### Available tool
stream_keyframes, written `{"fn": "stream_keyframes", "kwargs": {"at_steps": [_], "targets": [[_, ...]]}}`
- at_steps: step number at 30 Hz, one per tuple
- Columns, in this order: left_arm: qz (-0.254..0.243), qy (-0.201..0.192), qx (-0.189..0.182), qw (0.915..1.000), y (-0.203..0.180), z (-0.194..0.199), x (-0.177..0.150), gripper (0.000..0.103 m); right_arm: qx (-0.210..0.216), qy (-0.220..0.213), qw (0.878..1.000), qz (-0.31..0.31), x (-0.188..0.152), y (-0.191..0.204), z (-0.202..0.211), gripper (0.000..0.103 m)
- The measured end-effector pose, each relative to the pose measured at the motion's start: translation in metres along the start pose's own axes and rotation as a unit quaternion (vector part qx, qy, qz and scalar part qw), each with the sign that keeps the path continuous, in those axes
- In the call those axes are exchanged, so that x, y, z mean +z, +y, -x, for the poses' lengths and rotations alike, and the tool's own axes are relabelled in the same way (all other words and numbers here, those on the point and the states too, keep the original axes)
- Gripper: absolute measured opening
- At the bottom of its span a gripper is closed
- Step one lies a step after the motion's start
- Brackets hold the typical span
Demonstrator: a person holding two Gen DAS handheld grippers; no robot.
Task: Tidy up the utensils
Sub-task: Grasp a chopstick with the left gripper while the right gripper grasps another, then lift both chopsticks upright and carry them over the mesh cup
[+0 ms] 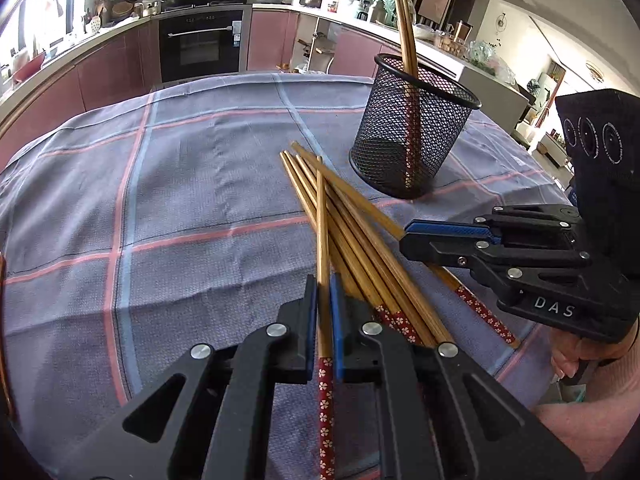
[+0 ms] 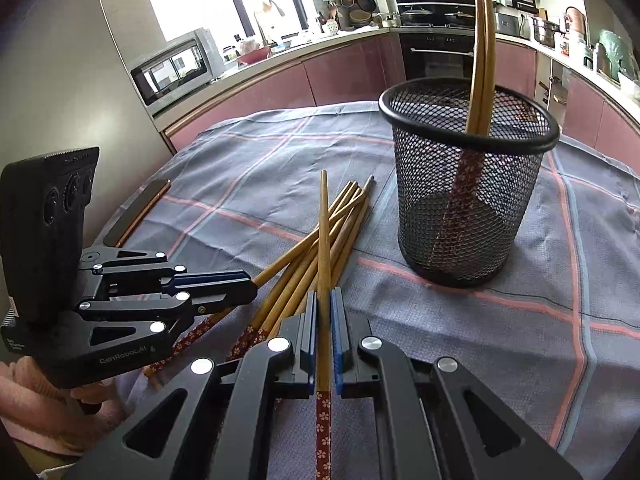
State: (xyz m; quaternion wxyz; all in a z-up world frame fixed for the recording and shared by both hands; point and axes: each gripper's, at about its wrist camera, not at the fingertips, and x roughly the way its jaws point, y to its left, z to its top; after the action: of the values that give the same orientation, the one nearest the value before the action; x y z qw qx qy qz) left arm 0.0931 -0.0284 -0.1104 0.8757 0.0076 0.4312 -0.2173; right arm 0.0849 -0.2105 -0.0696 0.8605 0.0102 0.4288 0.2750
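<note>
Kitchen cabinets ring a counter under a blue-grey plaid cloth [image 1: 180, 200]. Each claw, left [image 1: 323, 312] and right [image 2: 324, 328], pinches one light, stiff, slick bamboo chopstick [image 1: 322, 240] [image 2: 324, 240] near its red floral handle, above the loose pile [image 1: 360, 240]. Two stand in the black mesh cup [image 2: 472, 200]; open cloth surrounds it.

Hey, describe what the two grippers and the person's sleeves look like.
Both the left gripper and the right gripper are matte black, angular, with silver round bolts and blue ribbed finger pads. White lettering marks each body. The sleeves are pink.
</note>
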Motion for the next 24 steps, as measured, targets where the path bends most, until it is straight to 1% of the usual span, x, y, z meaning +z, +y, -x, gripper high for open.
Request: {"fn": "stream_keyframes", "kwargs": {"at_steps": [5, 9, 10, 14, 15, 19, 24], "targets": [[-0.008, 0.015, 0.001, 0.9999, 0.004, -0.007, 0.004, 0.008, -0.002, 0.014, 1.0, 0.0, 0.003, -0.003, -0.006, 0.008], [-0.02, 0.02, -0.005, 0.9996, 0.003, -0.011, 0.009, 0.015, 0.0, 0.019, 1.0, 0.004, 0.007, -0.005, -0.01, 0.01], [-0.022, 0.021, -0.007, 0.9995, 0.003, -0.012, 0.01, 0.015, 0.001, 0.02, 1.0, 0.001, 0.008, -0.007, -0.011, 0.01], [-0.024, 0.025, -0.003, 0.9994, 0.003, -0.016, 0.016, 0.012, 0.004, 0.017, 1.0, 0.002, 0.008, -0.009, -0.01, 0.006], [-0.02, 0.025, 0.001, 0.9995, 0.004, -0.017, 0.017, 0.009, 0.005, 0.014, 1.0, 0.002, 0.008, -0.009, -0.009, 0.006], [-0.004, 0.014, -0.002, 0.9999, 0.005, -0.011, 0.019, 0.007, 0.011, -0.009, 1.0, 0.003, 0.007, -0.008, 0.006, 0.006], [0.002, -0.028, -0.027, 0.9992, 0.003, 0.02, 0.028, 0.007, 0.02, -0.068, 0.997, 0.008, 0.016, -0.007, 0.045, 0.006]]}}
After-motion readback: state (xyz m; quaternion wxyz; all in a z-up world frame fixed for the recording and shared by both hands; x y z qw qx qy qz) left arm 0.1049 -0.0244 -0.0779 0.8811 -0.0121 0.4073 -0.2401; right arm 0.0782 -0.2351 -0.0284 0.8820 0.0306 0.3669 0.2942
